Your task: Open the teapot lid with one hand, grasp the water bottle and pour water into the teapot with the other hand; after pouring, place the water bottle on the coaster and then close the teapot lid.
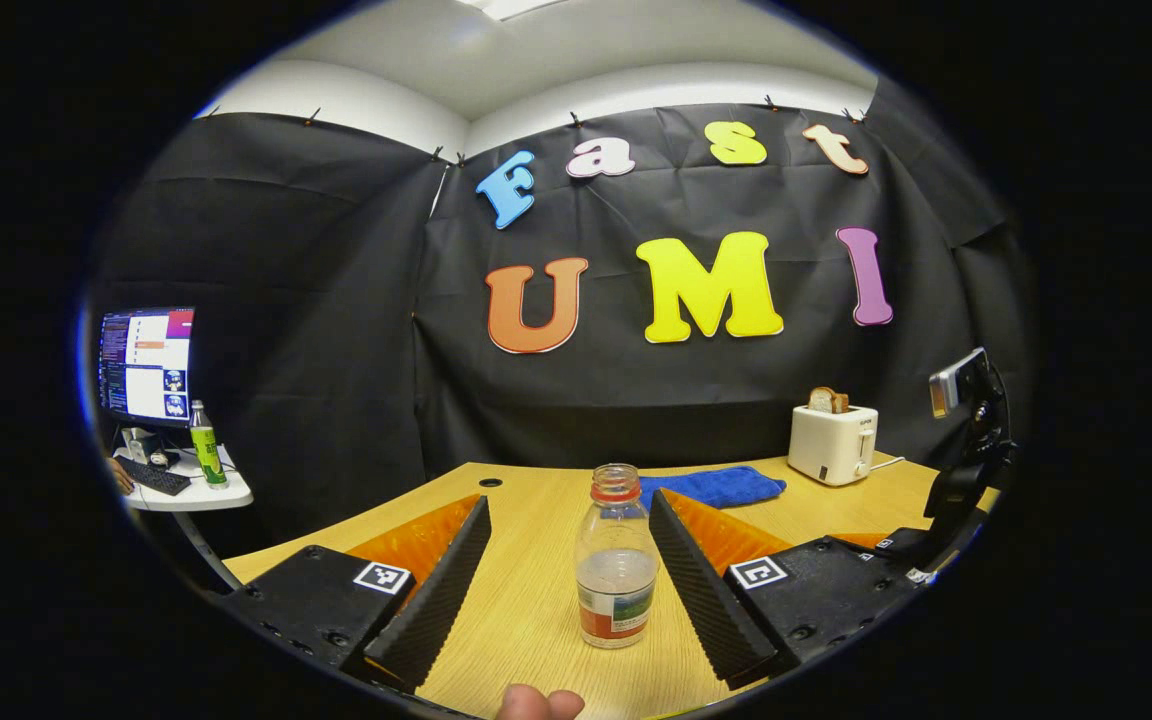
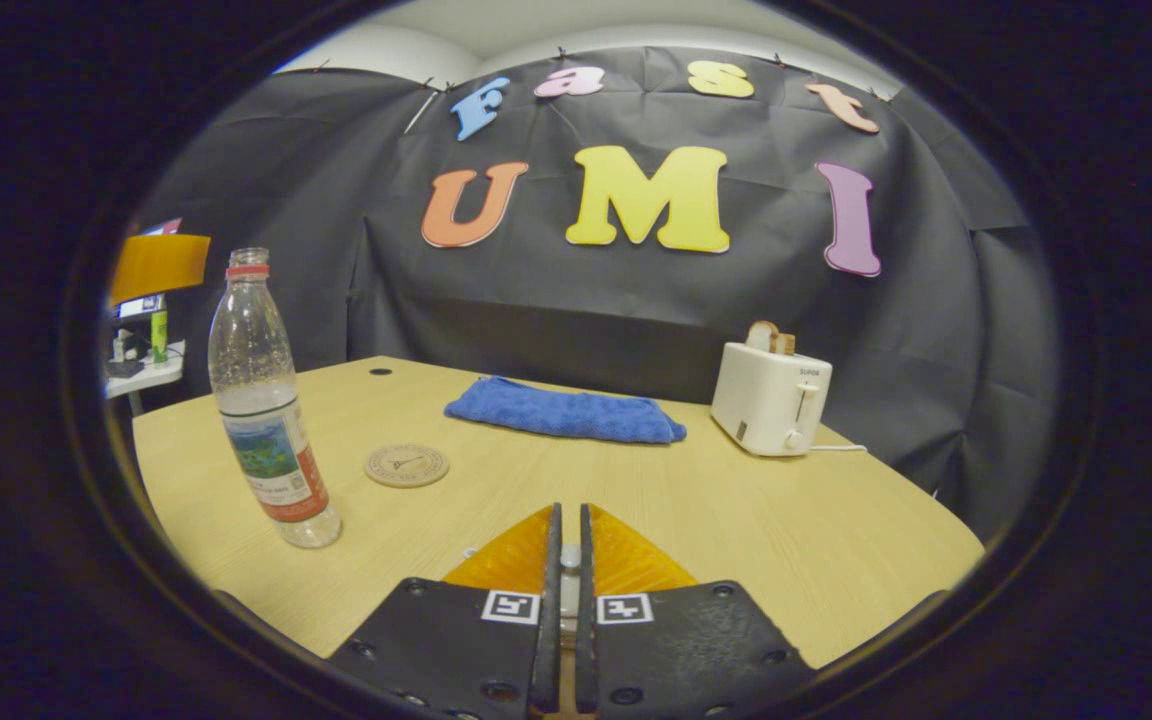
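My left hand-held gripper point(image 1: 566, 590) stands with its ribbed fingers wide apart, the water bottle point(image 1: 616, 560) upright between them, touching neither. The bottle is clear ribbed plastic, uncapped, with a red neck ring and a paper label, and holds a little water. My right hand-held gripper point(image 2: 566, 560) has its fingers together, nothing between them. On the pale wood-grain table point(image 2: 736, 520), a round wooden coaster point(image 2: 406, 465) lies flat just beyond the bottle. Toward the far edge lie a folded blue fuzzy towel point(image 2: 564, 412) and a boxy white toaster point(image 2: 771, 398) with bread in it.
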Motion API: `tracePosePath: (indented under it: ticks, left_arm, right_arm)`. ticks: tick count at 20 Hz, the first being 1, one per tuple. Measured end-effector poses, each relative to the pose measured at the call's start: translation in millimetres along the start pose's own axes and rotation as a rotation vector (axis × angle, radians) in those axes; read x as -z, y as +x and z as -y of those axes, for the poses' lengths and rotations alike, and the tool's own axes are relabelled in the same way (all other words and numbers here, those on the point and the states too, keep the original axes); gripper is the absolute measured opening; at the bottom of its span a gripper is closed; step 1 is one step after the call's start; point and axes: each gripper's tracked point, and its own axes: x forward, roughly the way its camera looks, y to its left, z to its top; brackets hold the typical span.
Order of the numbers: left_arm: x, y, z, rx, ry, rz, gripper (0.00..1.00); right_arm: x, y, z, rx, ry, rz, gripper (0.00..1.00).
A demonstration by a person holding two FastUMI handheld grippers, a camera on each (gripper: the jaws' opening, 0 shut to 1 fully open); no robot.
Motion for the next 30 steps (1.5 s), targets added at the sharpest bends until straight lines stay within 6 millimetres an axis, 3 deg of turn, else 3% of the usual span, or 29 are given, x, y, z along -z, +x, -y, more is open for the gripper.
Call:
tracePosePath:
  ticks: [1,3,10,14,18,22,30]
  left_arm:
    - [1,0,0,0.000,-0.001,-0.001,0.99]
    - [1,0,-2,-0.005,-0.002,-0.003,0.99]
    - [10,0,-13,-0.021,-0.023,-0.019,1.00]
    - [26,-7,-5,0.028,-0.011,-0.043,1.00]
    - [54,-15,11,0.101,-0.031,-0.107,1.00]
    - [89,-19,24,0.154,-0.036,-0.197,1.00]
    - [140,8,36,0.181,-0.075,-0.327,1.00]
  right_arm:
    - [-2,-1,1,-0.001,-0.002,0.003,0.13]
    - [1,-2,-1,-0.009,-0.003,0.008,0.00]
    - [-7,1,-3,-0.042,-0.013,0.027,0.00]
    - [-19,-2,1,-0.056,-0.012,0.053,0.00]
    - [-31,-12,3,-0.080,-0.002,0.061,0.00]
    - [-40,-35,9,-0.082,-0.025,0.087,0.00]
    - [-48,-67,34,-0.069,0.015,0.089,0.00]
